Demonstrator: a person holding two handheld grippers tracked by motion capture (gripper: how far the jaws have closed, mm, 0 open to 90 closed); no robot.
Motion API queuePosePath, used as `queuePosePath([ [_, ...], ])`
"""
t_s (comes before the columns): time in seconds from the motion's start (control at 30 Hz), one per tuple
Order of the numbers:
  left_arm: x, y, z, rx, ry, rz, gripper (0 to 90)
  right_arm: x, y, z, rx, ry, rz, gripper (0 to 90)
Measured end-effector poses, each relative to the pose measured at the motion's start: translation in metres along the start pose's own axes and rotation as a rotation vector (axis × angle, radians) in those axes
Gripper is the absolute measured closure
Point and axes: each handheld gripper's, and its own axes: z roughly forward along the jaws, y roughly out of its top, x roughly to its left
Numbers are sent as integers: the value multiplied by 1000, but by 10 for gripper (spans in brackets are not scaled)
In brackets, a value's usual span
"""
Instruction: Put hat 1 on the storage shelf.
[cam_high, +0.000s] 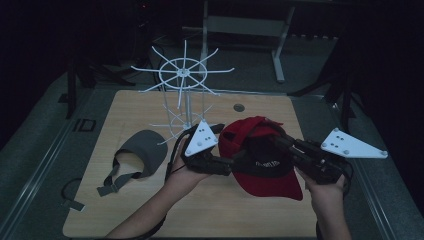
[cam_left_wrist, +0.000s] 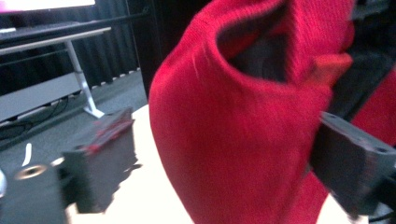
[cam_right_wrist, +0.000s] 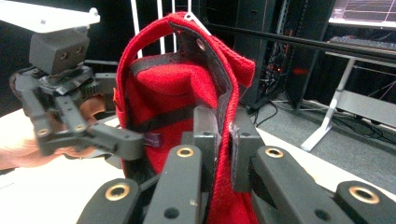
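Centrally, a red cap (cam_high: 265, 165) is held up off the wooden table (cam_high: 150, 210), in front of the white wire rack (cam_high: 184, 85) that stands at the table's far side. In the right gripper view the right gripper (cam_right_wrist: 223, 140) is clamped tight on the cap's rim, its two jaws pressed together with red cloth and dark inner band pinched between them; the cap's crown rises above the jaws, hollow side facing the camera. The left gripper (cam_high: 227, 165) meets the cap from the other side. In the left gripper view its jaws stand wide, one on each side of the red cloth, and no pressing of the pads on the cloth is visible, though the view is blurred; the cap lies between them, not gripped. Each gripper carries a pale three-cornered plate on top, and the person's forearms come in from the near edge. A grey cap (cam_high: 142, 152) lies on the table, nearer than the rack and to its left, well apart from the red one, strap trailing toward the near edge.
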Motion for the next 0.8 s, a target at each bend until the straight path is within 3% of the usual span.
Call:
queuePosePath([
  [0.07,0,3,4,-8,-3,5,226,0,0,-1,-4,0,3,843],
  [0.23,-2,8,9,-4,4,7,621,-3,-2,-2,1,-15,2,843],
  [0.33,-4,10,12,6,29,24,824,-4,-5,-1,6,-13,10,843],
  [0.4,-4,12,13,9,28,12,858,-5,-7,-1,5,-12,16,843],
  [0.6,-8,19,16,20,70,19,874,-5,-12,-3,6,-22,17,842],
  [0.8,-11,28,18,32,78,31,877,-8,-20,-6,7,-26,39,840],
])
